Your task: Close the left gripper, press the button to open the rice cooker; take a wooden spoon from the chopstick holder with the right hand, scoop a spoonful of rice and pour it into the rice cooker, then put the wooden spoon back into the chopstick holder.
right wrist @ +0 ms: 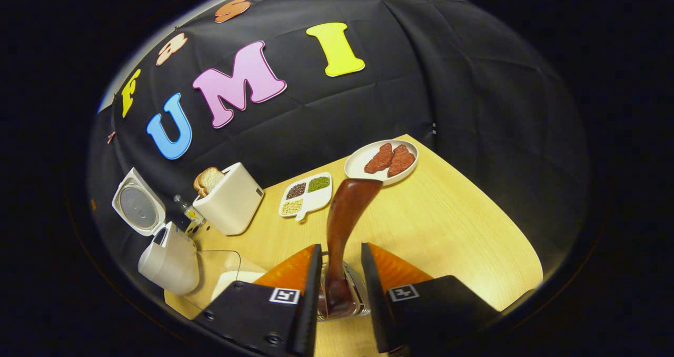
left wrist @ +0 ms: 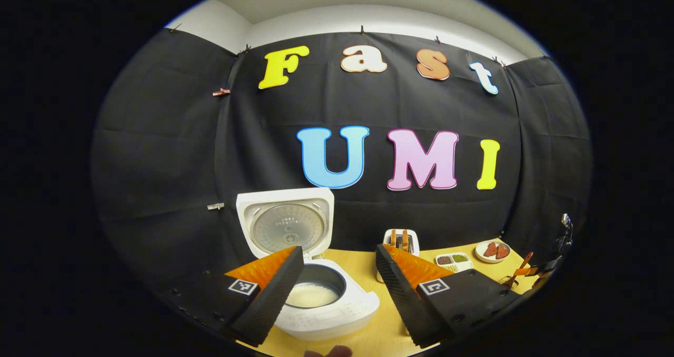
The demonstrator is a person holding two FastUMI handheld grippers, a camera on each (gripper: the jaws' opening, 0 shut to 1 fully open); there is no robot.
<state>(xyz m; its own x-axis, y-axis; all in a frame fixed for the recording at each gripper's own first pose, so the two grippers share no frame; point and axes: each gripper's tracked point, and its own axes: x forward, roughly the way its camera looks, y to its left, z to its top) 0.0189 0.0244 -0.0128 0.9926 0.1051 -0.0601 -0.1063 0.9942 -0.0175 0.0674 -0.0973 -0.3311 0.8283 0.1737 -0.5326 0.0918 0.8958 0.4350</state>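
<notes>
The white rice cooker [left wrist: 345, 312] stands open with its lid [left wrist: 287, 225] upright and white rice [left wrist: 316, 295] in the pot. My left gripper [left wrist: 339, 249] hovers just in front of it, open and holding nothing. The wooden spoon [right wrist: 345, 215] stands bowl-up in the chopstick holder [right wrist: 359, 293]. My right gripper [right wrist: 341, 246] straddles the spoon and holder, with a gap showing between the spoon and one finger. The right gripper [left wrist: 532, 270] and the spoon also show far right in the left gripper view. The cooker [right wrist: 168, 262] lies left in the right gripper view.
A toaster [right wrist: 229, 199] holding bread, a divided dish of grains [right wrist: 308, 194] and a plate of red meat slices [right wrist: 387, 159] line the back of the wooden table [right wrist: 447, 225]. A clear container of rice [right wrist: 226, 280] sits beside the cooker. A fingertip [left wrist: 329, 351] shows at the bottom edge.
</notes>
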